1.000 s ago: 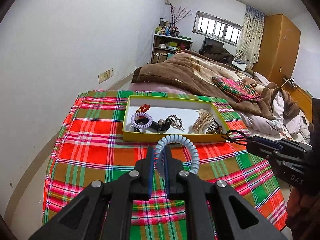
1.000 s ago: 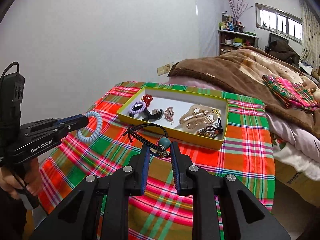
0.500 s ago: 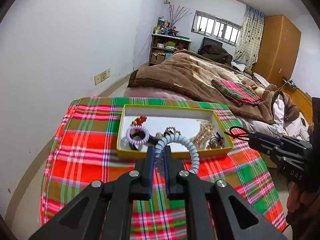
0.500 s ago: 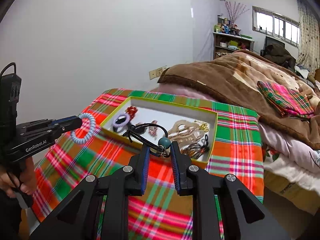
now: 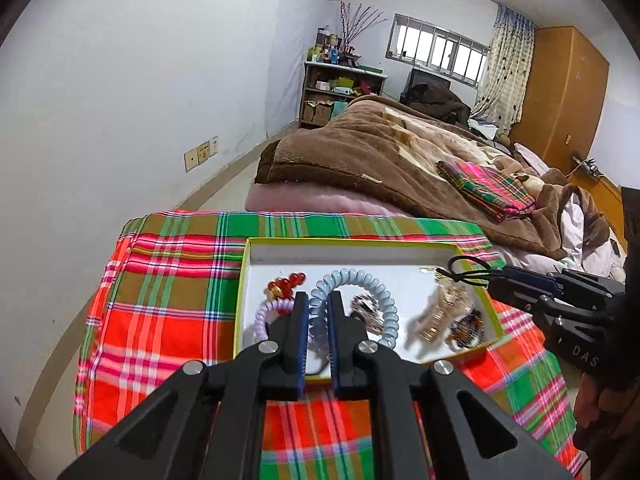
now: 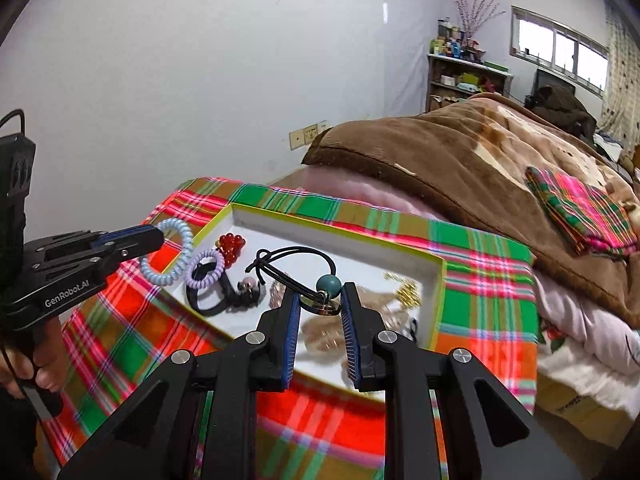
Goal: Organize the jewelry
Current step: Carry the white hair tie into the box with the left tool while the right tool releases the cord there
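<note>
A yellow-rimmed box [image 5: 360, 242] with a white floor sits on the plaid cloth and holds several hair pieces. My left gripper [image 5: 318, 300] is shut on a pale blue spiral hair tie [image 5: 380, 292] and holds it over the box's near left part; it also shows in the right wrist view [image 6: 170, 256]. My right gripper [image 6: 320, 300] is shut on a black elastic hair tie with a teal bead [image 6: 329, 285], held above the box [image 6: 438, 292]. It reaches in at the right of the left wrist view [image 5: 494, 280].
In the box lie a lilac spiral tie [image 6: 208, 268], a red bead piece [image 6: 232, 245], a black tie [image 6: 216, 300], a gold claw clip [image 5: 438, 314] and a dark beaded piece [image 5: 466, 326]. A bed with a brown blanket [image 5: 380, 160] lies behind; a wall stands left.
Both grippers have moved forward, from in front of the box to over it, each still holding its hair tie. The box now fills more of both views.
</note>
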`<state>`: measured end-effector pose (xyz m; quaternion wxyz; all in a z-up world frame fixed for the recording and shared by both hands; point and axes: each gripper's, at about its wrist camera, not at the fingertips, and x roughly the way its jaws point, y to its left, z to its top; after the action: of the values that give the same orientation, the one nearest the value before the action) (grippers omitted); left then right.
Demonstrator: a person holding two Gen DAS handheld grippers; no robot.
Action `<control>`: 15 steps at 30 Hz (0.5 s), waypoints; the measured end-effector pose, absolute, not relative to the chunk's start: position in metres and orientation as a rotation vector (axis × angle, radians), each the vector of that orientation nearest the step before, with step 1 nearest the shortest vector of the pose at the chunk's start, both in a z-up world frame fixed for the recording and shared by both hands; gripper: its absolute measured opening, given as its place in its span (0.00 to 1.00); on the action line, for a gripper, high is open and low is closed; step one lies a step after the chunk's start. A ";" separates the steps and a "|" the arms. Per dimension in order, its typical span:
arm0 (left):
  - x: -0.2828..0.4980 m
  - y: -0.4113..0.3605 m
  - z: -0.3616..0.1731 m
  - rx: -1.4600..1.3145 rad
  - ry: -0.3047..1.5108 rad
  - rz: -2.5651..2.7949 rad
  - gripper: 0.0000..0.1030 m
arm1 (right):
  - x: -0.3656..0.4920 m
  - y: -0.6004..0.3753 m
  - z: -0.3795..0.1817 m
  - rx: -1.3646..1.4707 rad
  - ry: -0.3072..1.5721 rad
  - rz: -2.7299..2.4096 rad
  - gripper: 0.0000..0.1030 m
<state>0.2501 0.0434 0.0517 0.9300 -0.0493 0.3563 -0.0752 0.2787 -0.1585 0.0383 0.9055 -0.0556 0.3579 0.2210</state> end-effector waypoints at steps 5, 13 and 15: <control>0.269 0.056 0.036 -0.101 0.761 -0.134 0.09 | 0.302 -0.137 0.025 -0.128 0.768 0.464 0.21; 0.280 0.070 0.016 -0.114 0.794 -0.131 0.09 | 0.332 -0.114 0.002 -0.153 0.825 0.456 0.21; 0.284 0.072 0.012 -0.116 0.798 -0.135 0.09 | 0.338 -0.110 -0.004 -0.161 0.842 0.450 0.21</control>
<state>0.2835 0.0719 0.0117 0.9176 -0.0565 0.3879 -0.0655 0.3381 -0.1100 -0.0042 0.8851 -0.0776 0.4047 0.2163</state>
